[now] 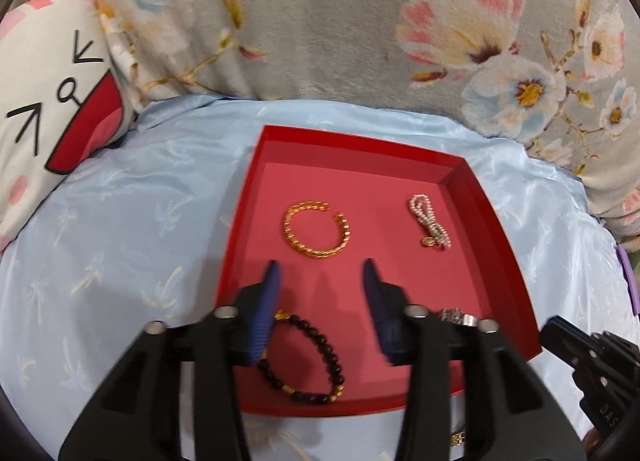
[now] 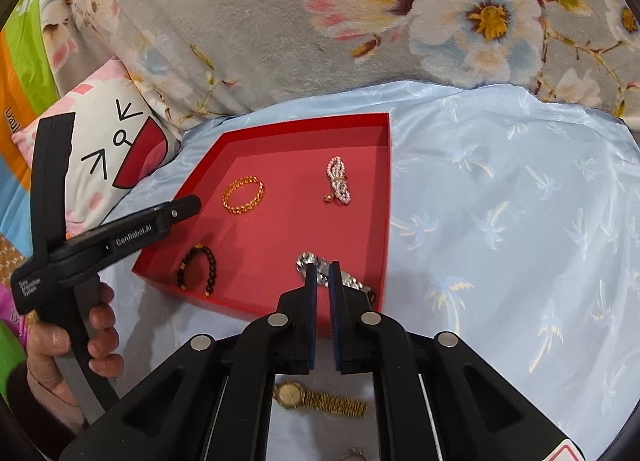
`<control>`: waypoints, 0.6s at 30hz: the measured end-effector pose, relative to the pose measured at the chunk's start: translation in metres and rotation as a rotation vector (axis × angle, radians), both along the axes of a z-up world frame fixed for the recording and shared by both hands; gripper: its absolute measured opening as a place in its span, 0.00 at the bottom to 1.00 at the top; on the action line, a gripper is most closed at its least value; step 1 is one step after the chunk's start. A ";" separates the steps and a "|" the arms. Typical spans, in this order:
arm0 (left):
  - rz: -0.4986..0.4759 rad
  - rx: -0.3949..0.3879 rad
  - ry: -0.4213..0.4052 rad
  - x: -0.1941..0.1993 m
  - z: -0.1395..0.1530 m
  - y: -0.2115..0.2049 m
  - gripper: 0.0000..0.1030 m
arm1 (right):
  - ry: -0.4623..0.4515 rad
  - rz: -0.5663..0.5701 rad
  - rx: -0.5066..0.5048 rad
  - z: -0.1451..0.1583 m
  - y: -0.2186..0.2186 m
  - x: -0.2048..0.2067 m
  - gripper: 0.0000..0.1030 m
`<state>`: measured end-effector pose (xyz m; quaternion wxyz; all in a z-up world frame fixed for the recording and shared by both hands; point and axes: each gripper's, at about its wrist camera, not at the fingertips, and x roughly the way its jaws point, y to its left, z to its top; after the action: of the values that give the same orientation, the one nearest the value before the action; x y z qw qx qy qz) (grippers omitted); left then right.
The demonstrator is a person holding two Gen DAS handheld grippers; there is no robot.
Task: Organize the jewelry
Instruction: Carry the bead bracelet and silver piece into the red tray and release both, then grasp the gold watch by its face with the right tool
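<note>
Pale-blue satin sheet (image 2: 500, 221) bore red tray (image 1: 500, 229) | done: gold bangle (image 1: 318, 230), pearl bracelet (image 1: 430, 223), dark bead bracelet (image 1: 316, 357) in tray | right gripper (image 2: 323, 275) nearly closed around silver watch (image 2: 308, 263) at tray's near-right corner | left gripper (image 1: 320, 281) wide, empty | left: gold watch (image 2: 316, 399) on sheet.

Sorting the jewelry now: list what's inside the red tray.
Inside the red tray: gold bangle, pearl bracelet, dark bead bracelet, silver bracelet. The right gripper covers part of the silver one.
</note>
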<state>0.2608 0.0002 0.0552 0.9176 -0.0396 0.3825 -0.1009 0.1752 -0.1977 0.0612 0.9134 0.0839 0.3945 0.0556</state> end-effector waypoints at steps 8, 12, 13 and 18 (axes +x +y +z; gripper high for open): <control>0.004 0.019 -0.018 -0.044 0.002 0.015 0.64 | 0.022 0.013 -0.008 -0.014 -0.007 -0.034 0.45; -0.008 0.024 -0.008 -0.072 -0.004 0.018 0.64 | 0.044 0.075 -0.028 -0.024 -0.002 -0.043 0.49; -0.015 0.027 -0.004 -0.081 -0.006 0.018 0.64 | 0.046 0.090 -0.030 -0.027 0.000 -0.044 0.52; -0.039 0.022 0.024 -0.108 -0.016 0.018 0.64 | 0.062 0.155 -0.082 -0.038 0.015 -0.040 0.60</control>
<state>0.1528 0.0179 0.0396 0.9110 -0.0230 0.3955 -0.1142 0.1354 -0.1832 0.0230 0.8964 0.0175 0.4297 0.1072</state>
